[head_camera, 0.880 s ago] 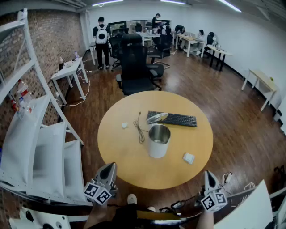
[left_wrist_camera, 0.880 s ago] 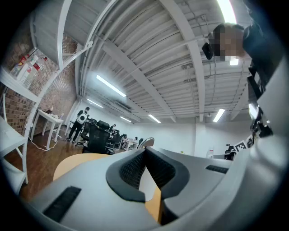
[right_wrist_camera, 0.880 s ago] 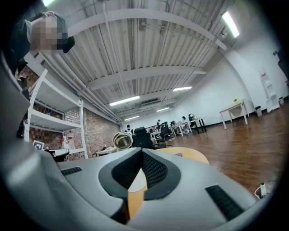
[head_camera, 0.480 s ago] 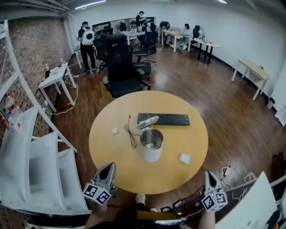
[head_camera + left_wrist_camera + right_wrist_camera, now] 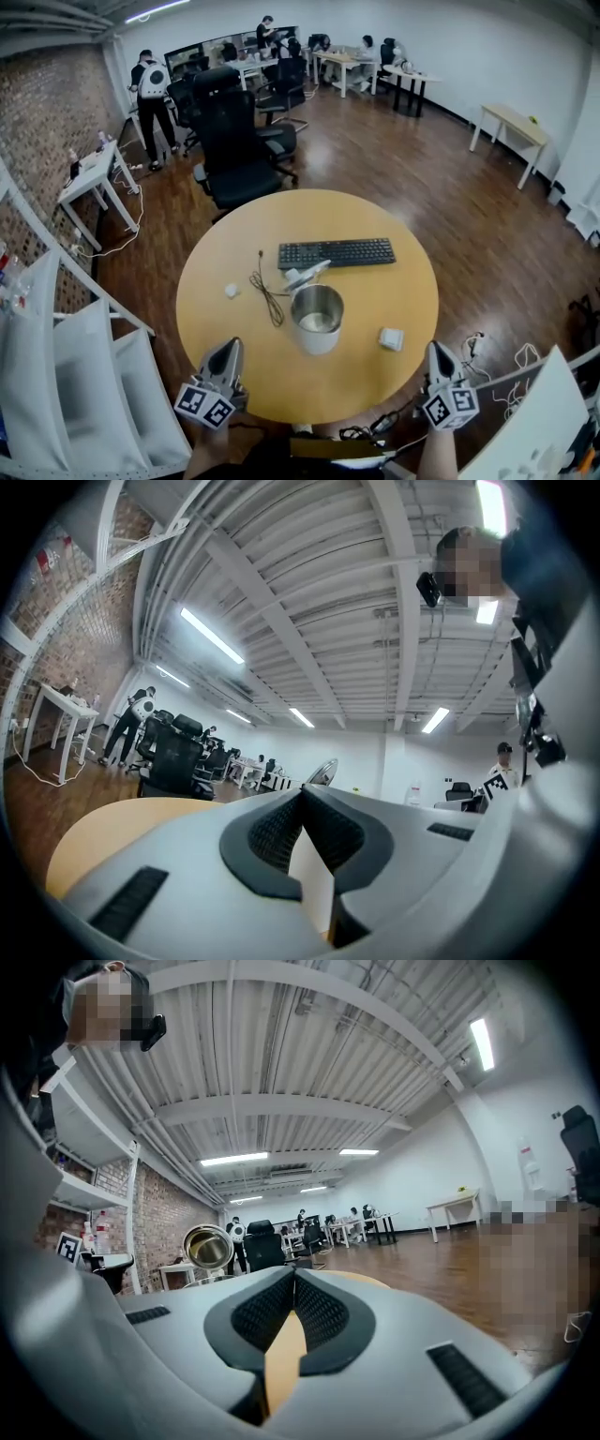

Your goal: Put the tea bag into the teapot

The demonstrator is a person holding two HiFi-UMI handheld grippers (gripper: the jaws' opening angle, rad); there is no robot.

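A metal teapot stands near the middle of the round wooden table, its lid tipped open. The tea bag, a small white square, lies on the table to the right of the teapot. My left gripper hovers at the table's near edge, shut with nothing in it. My right gripper hangs just off the near right edge, also shut and empty. The teapot's open lid shows in the right gripper view.
A black keyboard lies behind the teapot. A thin dark cable and a small white object lie to its left. A black office chair stands beyond the table. White shelving runs along the left.
The head view has shifted, so the table and teapot sit a little lower and further left. Both grippers keep their places, still shut.
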